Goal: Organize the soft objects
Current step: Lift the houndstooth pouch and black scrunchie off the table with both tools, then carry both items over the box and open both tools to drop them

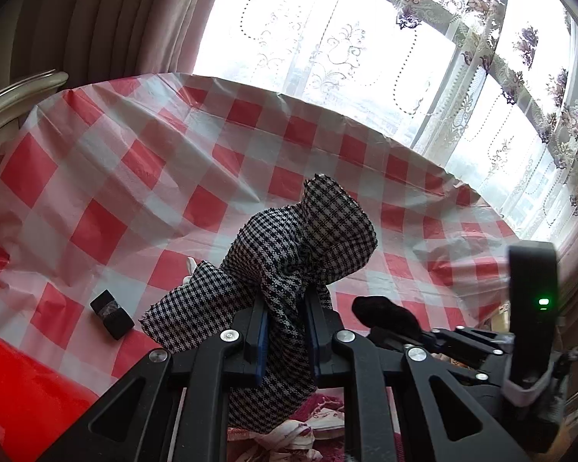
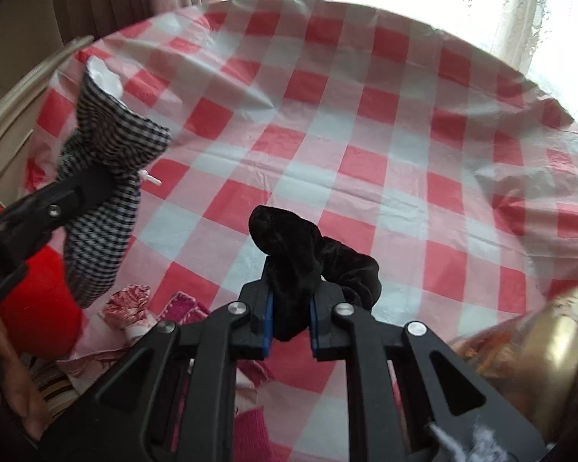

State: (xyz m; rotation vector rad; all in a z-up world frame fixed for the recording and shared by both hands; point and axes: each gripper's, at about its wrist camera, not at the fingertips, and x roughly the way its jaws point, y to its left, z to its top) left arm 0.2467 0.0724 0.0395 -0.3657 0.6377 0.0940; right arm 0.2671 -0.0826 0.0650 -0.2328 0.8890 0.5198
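My left gripper [image 1: 285,308] is shut on a black-and-white houndstooth cloth [image 1: 289,254] and holds it above the red-and-white checked tablecloth [image 1: 135,161]. The same cloth [image 2: 104,177] shows at the left of the right wrist view, with the left gripper [image 2: 84,184] clamped on it. My right gripper [image 2: 291,304] is shut on a black velvet scrunchie [image 2: 300,254], lifted above the table. The scrunchie [image 1: 385,313] and the right gripper's body show at the lower right of the left wrist view.
A small black box [image 1: 111,313] lies on the tablecloth at the left. Pink and patterned cloths [image 2: 142,308] lie at the table's near edge. A red surface [image 1: 23,392] is at the lower left. Curtains and a window stand behind the table.
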